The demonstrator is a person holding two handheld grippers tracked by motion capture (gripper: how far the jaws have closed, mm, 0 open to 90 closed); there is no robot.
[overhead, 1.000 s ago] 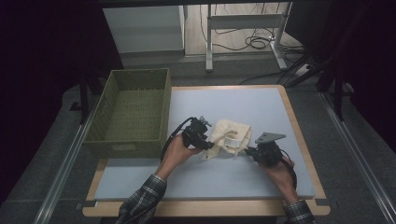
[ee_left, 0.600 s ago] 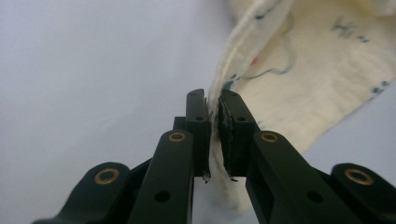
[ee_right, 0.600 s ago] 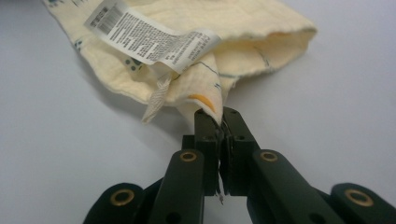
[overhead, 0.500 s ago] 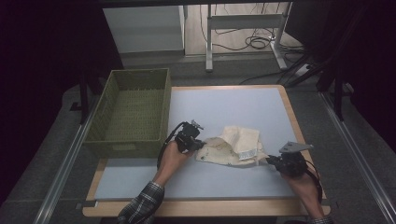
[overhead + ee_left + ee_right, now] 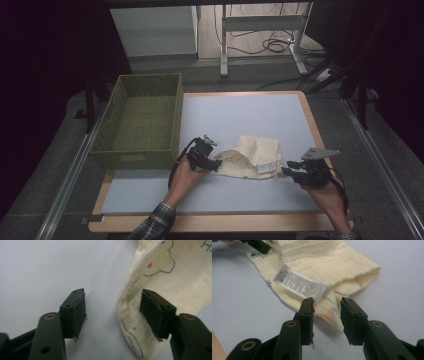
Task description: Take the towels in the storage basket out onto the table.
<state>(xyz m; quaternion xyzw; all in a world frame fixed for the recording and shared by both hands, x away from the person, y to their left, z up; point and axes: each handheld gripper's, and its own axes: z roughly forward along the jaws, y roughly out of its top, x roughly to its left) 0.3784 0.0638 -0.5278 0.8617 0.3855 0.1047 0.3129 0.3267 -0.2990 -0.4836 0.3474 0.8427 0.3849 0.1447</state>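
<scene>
A cream cloth garment [image 5: 252, 156] with blue printed outlines lies flat on the pale blue table [image 5: 240, 115]. My left gripper [image 5: 217, 164] is at its left end. In the left gripper view the jaws [image 5: 113, 303] have just been opening and stand apart, with the cloth's [image 5: 162, 277] edge lying loose between them. My right gripper [image 5: 283, 171] is at the cloth's right corner. Its jaws [image 5: 327, 302] have just been opening too, and a cloth [image 5: 317, 262] corner below the white label [image 5: 299, 283] lies between the pads without being pinched.
A green woven basket [image 5: 135, 159] stands on the table's left side, close behind my left gripper. The table's wooden rim [image 5: 315, 135] runs along the right. The far half of the table is bare. The left gripper [image 5: 258, 245] shows at the top left of the right gripper view.
The cloth, held up bunched between both grippers a second ago, was stretched out as my right gripper moved right. It now lies on the table and both jaws have opened.
</scene>
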